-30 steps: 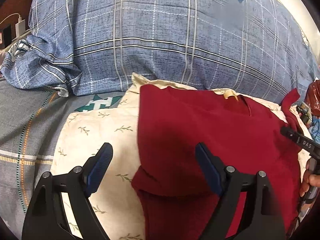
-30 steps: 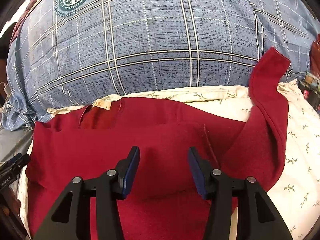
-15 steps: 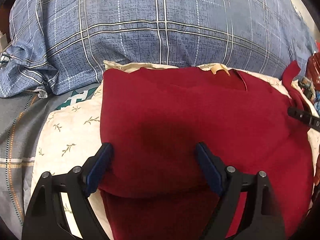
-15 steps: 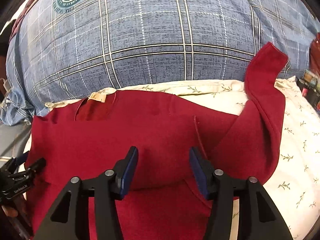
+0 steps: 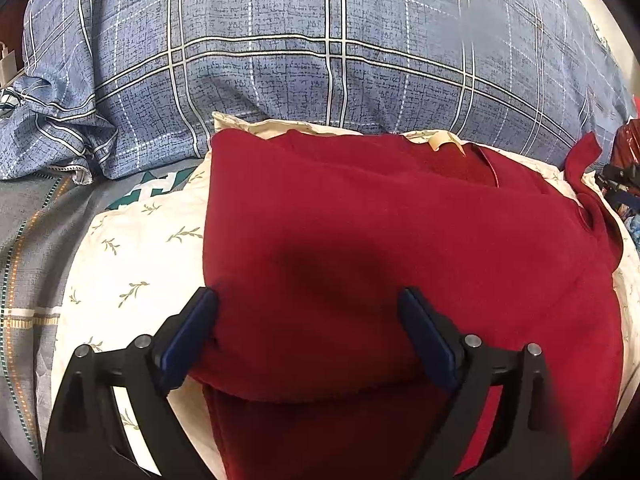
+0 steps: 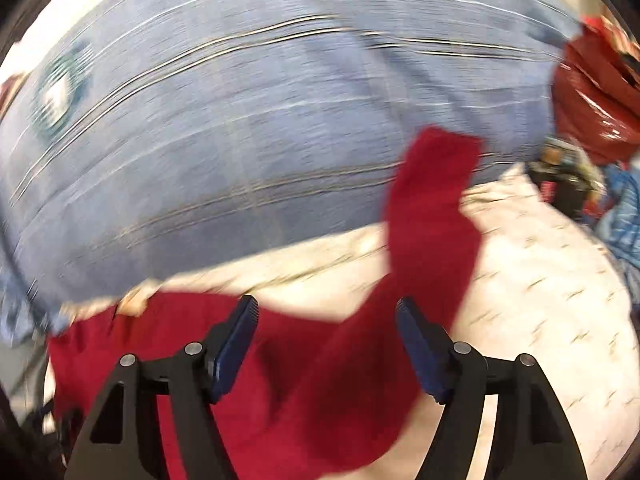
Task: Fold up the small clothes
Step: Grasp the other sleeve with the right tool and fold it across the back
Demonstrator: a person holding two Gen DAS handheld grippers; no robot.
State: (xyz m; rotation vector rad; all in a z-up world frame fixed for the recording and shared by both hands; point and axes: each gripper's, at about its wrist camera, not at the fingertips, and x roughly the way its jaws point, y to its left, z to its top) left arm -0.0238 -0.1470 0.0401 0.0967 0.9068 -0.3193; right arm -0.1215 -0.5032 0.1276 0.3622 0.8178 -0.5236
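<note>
A dark red shirt lies partly folded on a cream leaf-print pillow; its collar with a tan label faces the far side. My left gripper is open, its blue pads on either side of the folded lower-left edge of the shirt. My right gripper is open over the shirt's right part; one red sleeve sticks up and away beyond it. The right wrist view is motion-blurred. The right gripper's tip shows in the left wrist view at the right edge.
A big blue plaid pillow lies behind the shirt. A grey striped bedsheet lies at the left. A red plastic bag and dark clutter sit at the far right.
The left gripper has moved right and onto the folded shirt edge. The right gripper has opened wider and swung right, toward the raised sleeve, blurring its view.
</note>
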